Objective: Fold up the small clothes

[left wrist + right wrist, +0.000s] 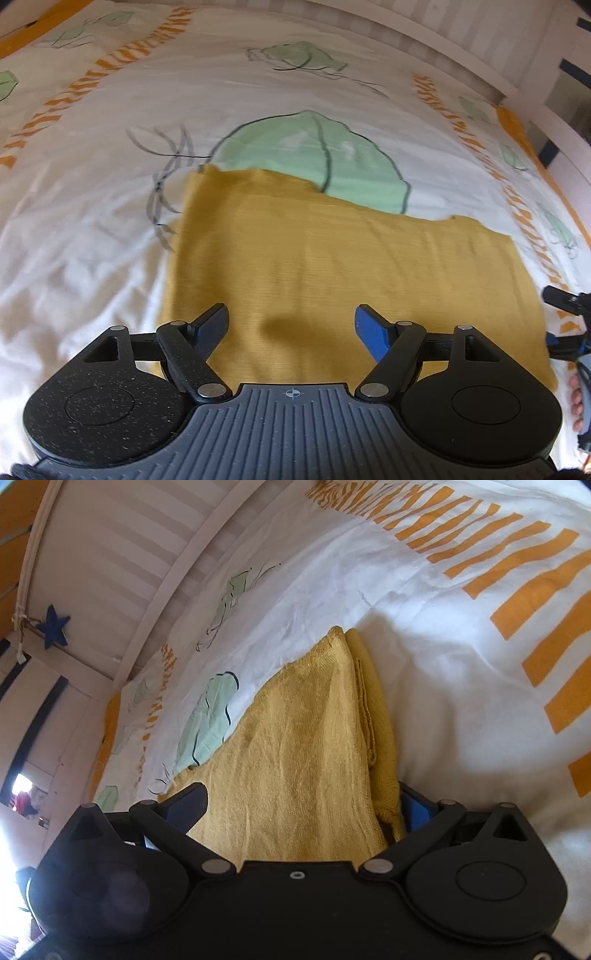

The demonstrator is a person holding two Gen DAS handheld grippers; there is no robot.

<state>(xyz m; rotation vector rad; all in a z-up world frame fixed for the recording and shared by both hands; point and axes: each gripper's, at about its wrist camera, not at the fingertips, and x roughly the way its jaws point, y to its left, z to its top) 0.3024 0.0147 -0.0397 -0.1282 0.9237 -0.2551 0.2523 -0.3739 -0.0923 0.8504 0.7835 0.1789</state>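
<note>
yellow garment (332, 266) spread flat on the bed (85, 236), partly folded, long axis from 9 to 3 o'clock in the left wrist view; left gripper (291, 332) above its near edge, fingers wide and empty, cloth dead ahead at 12 o'clock; right gripper (303, 808) with a bunched, doubled end of the garment between its fingers, whether pinched or loose cannot be told; probably the nearer hand for carrying that end over.
</note>
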